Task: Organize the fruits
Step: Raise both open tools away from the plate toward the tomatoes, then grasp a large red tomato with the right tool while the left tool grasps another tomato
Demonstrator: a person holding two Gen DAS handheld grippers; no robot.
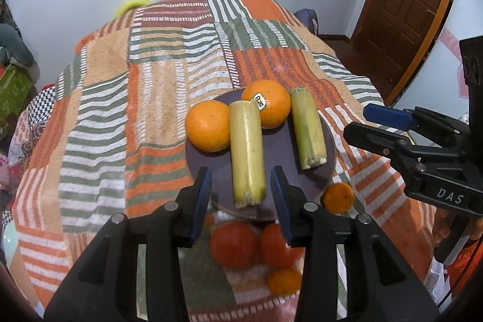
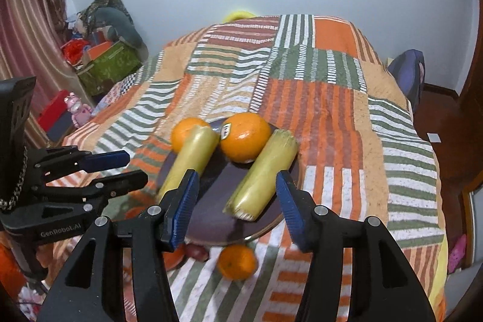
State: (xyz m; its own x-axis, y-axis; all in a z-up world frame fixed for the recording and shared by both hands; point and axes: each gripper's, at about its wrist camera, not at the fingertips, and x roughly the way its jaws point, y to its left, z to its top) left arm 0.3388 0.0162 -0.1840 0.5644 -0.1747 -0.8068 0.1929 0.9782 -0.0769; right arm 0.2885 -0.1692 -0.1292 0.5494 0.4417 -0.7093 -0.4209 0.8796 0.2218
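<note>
left wrist: left gripper (image 1: pixel 241 195) jaws apart, empty, above near end of a sugarcane piece (image 1: pixel 247 153) on the dark plate (image 1: pixel 302 171); two oranges (image 1: pixel 208 125) at plate's far rim, tomatoes (image 1: pixel 232 243) off its near edge | right wrist: right gripper (image 2: pixel 238 201) jaws apart, empty, over second sugarcane piece (image 2: pixel 262 174); striped bedspread (image 2: pixel 332 110) bare beyond the plate, white wall behind.

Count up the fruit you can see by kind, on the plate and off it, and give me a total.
Large oranges on the plate: 2
Yellow-green cane pieces on the plate: 2
Small oranges on the cloth: 2
Red round fruits on the cloth: 2
Total: 8
</note>
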